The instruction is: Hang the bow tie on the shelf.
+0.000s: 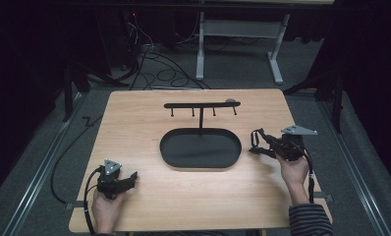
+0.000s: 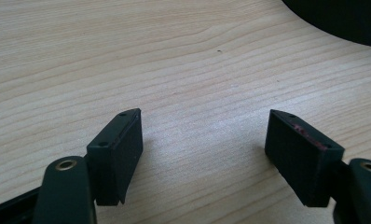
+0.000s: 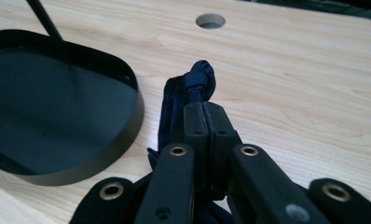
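- High view: a light wooden table (image 1: 149,196) carries a black oval metal tray (image 1: 201,147) with a thin post and a horizontal bar with small hooks (image 1: 202,104) above it. The right gripper (image 1: 256,142) is at the right of the tray, near its rim, and it holds a dark blue knotted fabric loop (image 1: 255,139) that hangs a little above the table. The left gripper (image 1: 133,176) is near the front left corner of the table, well apart from the tray.
- Left gripper view: its two black jaws stand wide apart and nothing is between them. Bare wood lies under them, and an edge of the tray (image 2: 342,23) is at the top right.
- Right gripper view: the jaws are clenched together on the fabric loop (image 3: 200,79). The knot sticks out just past the tips, and more dark fabric hangs below on the left side. The tray (image 3: 123,140) is just beside it at the left. A round hole in the table (image 3: 210,20) is farther behind.
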Motion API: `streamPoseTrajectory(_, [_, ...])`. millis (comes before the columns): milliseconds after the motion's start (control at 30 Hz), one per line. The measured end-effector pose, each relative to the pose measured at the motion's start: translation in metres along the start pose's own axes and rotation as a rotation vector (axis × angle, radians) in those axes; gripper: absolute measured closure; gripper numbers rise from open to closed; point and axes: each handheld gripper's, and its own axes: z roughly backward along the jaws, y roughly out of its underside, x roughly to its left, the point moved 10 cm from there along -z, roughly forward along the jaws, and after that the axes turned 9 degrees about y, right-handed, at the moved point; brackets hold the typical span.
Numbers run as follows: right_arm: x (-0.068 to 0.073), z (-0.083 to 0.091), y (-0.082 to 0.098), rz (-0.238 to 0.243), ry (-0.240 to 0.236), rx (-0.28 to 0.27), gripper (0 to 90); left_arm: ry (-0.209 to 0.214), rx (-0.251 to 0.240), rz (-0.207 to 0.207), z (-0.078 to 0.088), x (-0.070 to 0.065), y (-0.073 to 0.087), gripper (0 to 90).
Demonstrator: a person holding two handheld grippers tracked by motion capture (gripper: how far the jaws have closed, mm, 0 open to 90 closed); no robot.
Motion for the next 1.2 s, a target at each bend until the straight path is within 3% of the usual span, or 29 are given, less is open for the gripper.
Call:
streamPoseTrajectory(600, [0.015, 0.029, -0.008, 0.033, -0.047, -0.059, 90.0, 0.0, 0.0, -0.001, 0.0, 0.0, 0.0, 28.1])
streamPoseTrajectory(1200, [0.052, 0.041, -0.021, 0.102, -0.118, -0.097, 90.0, 0.0, 0.0, -0.001, 0.0, 0.0, 0.0, 28.1])
